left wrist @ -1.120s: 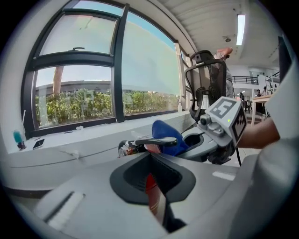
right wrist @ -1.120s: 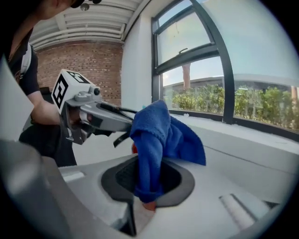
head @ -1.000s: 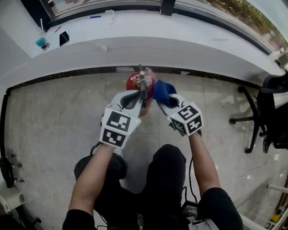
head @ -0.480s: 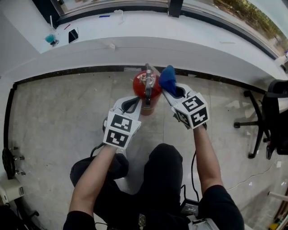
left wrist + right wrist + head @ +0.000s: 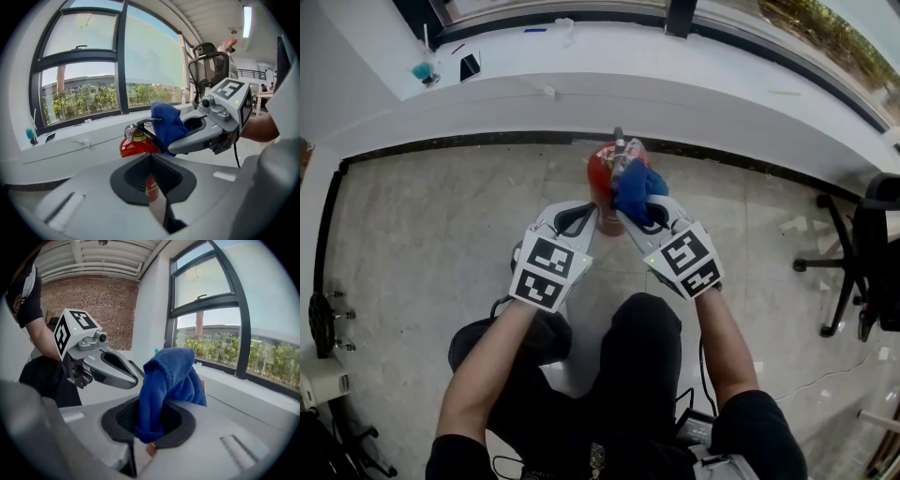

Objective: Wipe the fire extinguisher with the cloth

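Observation:
A red fire extinguisher (image 5: 600,167) stands on the floor in front of the window ledge, its black valve and gauge on top (image 5: 136,132). My right gripper (image 5: 630,210) is shut on a blue cloth (image 5: 637,186), which presses against the right side of the extinguisher's head. In the right gripper view the cloth (image 5: 168,376) bunches up out of the jaws and hides most of the extinguisher. My left gripper (image 5: 596,221) is shut, its tips against the near side of the red body (image 5: 151,186), with nothing seen between them.
A white window ledge (image 5: 581,89) runs along the far side, with a phone (image 5: 470,66) and a cup (image 5: 424,71) on it. A black office chair (image 5: 853,253) stands at the right. The person's knees (image 5: 647,328) lie just below the grippers.
The right gripper lifted the cloth up beside the valve, then brought it back down against the extinguisher's head. The left gripper stayed at the body.

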Available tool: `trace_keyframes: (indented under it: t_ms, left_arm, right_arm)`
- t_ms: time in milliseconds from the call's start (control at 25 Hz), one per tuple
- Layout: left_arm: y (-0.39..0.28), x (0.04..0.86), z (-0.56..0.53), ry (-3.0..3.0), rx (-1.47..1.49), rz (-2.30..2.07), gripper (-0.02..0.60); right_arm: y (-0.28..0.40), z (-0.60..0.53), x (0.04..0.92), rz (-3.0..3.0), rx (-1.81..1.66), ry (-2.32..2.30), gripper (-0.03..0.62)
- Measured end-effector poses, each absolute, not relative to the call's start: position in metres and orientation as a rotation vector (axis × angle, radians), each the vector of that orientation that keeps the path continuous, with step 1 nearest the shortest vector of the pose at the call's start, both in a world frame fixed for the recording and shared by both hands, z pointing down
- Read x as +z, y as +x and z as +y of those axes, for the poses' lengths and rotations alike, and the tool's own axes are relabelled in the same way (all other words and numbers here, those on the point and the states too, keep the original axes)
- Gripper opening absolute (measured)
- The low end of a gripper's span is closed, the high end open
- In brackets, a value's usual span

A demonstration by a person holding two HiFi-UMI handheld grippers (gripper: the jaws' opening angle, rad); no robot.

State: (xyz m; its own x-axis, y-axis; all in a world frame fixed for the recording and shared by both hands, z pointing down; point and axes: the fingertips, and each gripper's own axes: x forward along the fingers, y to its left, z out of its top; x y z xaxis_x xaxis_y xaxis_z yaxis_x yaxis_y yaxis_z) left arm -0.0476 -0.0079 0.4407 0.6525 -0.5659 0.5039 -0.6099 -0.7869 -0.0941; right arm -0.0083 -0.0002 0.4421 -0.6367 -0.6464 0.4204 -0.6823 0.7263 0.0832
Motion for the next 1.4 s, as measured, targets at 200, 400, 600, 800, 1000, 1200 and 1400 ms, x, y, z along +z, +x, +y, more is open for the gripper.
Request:
trace_keyframes:
  t_ms: [200,400,600,800,1000,1200,1400]
  left_arm:
    - [-0.048,0.434,-0.008,2.795,0.832,-0.980,0.008]
    - [-0.039,0.443,-0.008,2.785,0.882,-0.957,0.008]
    - [-0.032,0.449,-0.011,2.769,0.906,-0.962,0.008]
    - [-0.030,0.446,-0.017,2.766,0.874,-0.984,0.008]
    - [-0.029,0.446,-0.018,2.773,0.856,-0.971,0.008]
    - [-0.017,0.450,-0.019,2.789,0.850,-0.939,0.008]
    - [-0.006,0.452,-0.016,2.812,0.863,-0.906,0.008]
  right_arm:
    - [-0.013,0.013,0.484,-2.467,0.212,0.954,0.058]
    - [-0.023,0.021,0.540,-2.389,0.348,0.831,0.058]
    - [-0.034,0.031,0.563,-2.336,0.339,0.716,0.058]
    - [-0.001,-0.003,0.516,-2.397,0.346,1.043,0.058]
    - [0.044,-0.023,0.483,-2.378,0.318,1.349,0.058]
    - [0.077,-0.051,0.471,-2.391,0.368,1.538,0.055]
    - [0.087,-0.094,0.459,-2.399,0.297,1.523,0.055]
